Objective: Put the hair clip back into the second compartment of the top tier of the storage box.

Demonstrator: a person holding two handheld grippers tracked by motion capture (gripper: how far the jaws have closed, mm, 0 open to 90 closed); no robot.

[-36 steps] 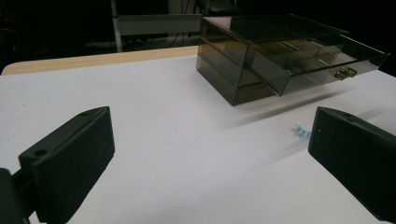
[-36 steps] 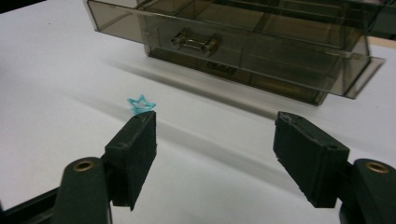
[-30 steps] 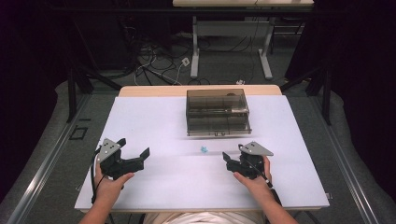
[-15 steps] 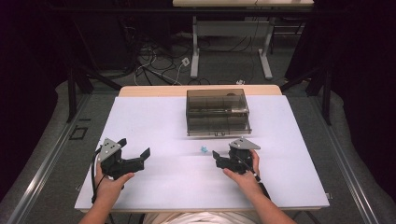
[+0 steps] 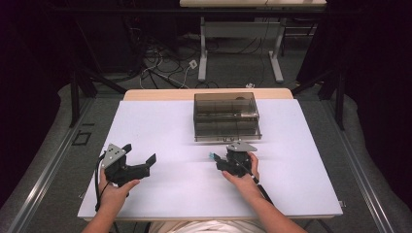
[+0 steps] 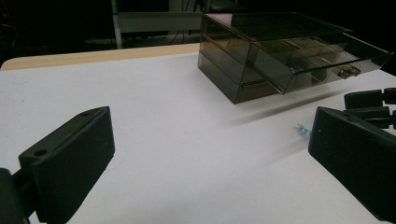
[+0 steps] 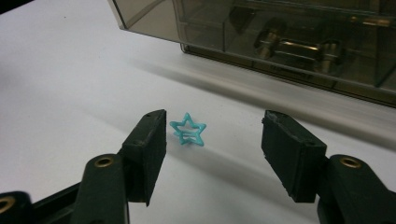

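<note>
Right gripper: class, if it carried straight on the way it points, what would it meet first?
Probably the small turquoise star, lying between the open jaws of the right gripper, near its left one. The smoky drawer box stands beyond it; depth is uncertain.

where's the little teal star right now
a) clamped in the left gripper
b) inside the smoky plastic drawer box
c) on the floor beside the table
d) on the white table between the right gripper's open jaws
d: in the right gripper view the teal star lies on the white table, near one pad of the right gripper but not pinched, jaws apart.
</note>
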